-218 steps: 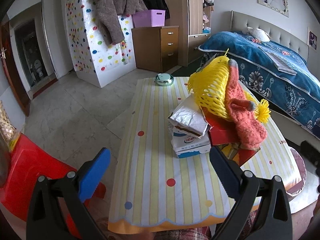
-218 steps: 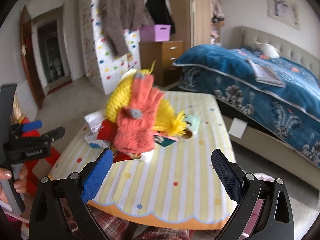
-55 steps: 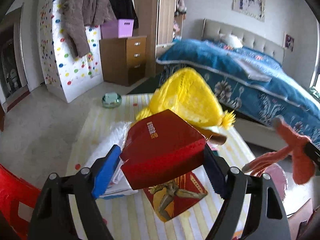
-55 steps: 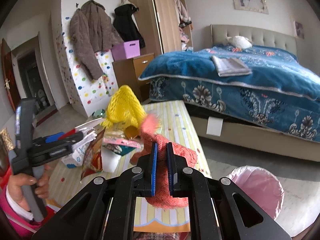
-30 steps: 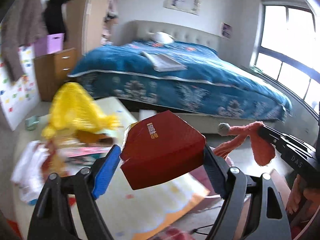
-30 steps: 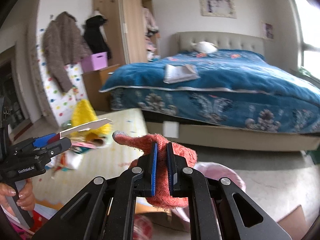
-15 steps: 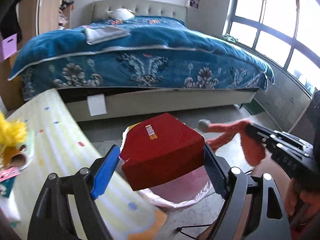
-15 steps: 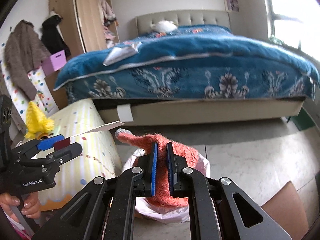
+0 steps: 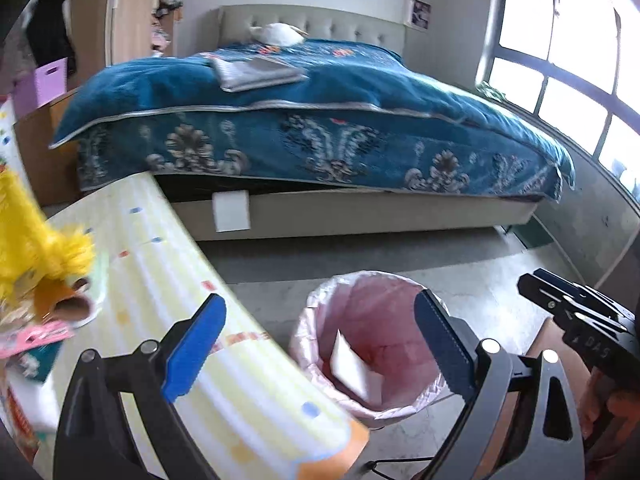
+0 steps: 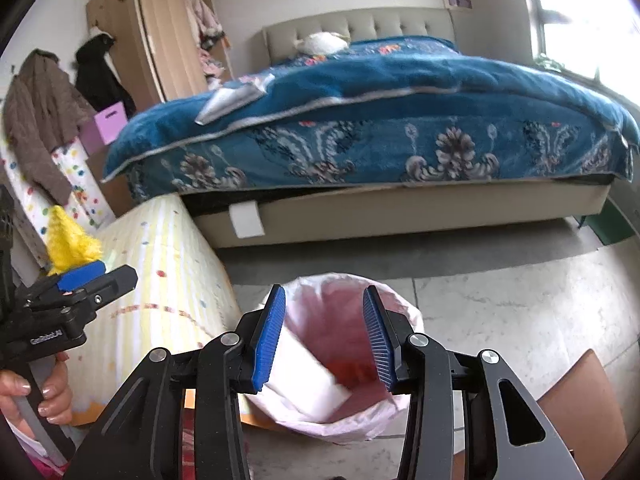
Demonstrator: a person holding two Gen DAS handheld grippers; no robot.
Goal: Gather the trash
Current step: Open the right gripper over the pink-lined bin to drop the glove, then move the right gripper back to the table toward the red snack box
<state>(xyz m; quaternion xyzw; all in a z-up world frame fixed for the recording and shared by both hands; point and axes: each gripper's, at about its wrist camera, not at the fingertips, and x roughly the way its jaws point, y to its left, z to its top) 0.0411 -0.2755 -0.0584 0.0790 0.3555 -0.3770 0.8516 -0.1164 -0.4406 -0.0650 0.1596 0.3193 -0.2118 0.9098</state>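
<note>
A waste bin (image 9: 306, 332) with a pink liner stands on the floor beside the table. My left gripper (image 9: 320, 304) hangs over it, its jaws opening wide with nothing between them. A white flat piece (image 9: 348, 364) lies inside the bin. In the right wrist view my right gripper (image 10: 325, 304) is above the same bin (image 10: 360, 424), its jaws opening and empty. Below it, blurred white and red-orange trash (image 10: 344, 372) lies in the bin. The left gripper (image 10: 100, 276) shows at the left, held by a hand (image 10: 40, 392). The right gripper (image 9: 540, 284) shows at the right edge.
The low table (image 9: 160, 280) with a yellow striped cloth stands left of the bin, with a yellow net (image 9: 32, 240) and other litter on it. A bed (image 9: 320, 120) with a blue cover runs behind. A brown board (image 10: 576, 400) sits at the right.
The red box has left the left jaws and the orange glove has left the right jaws. Both pairs of jaws stand wider. Both grippers have come lower over the bin.
</note>
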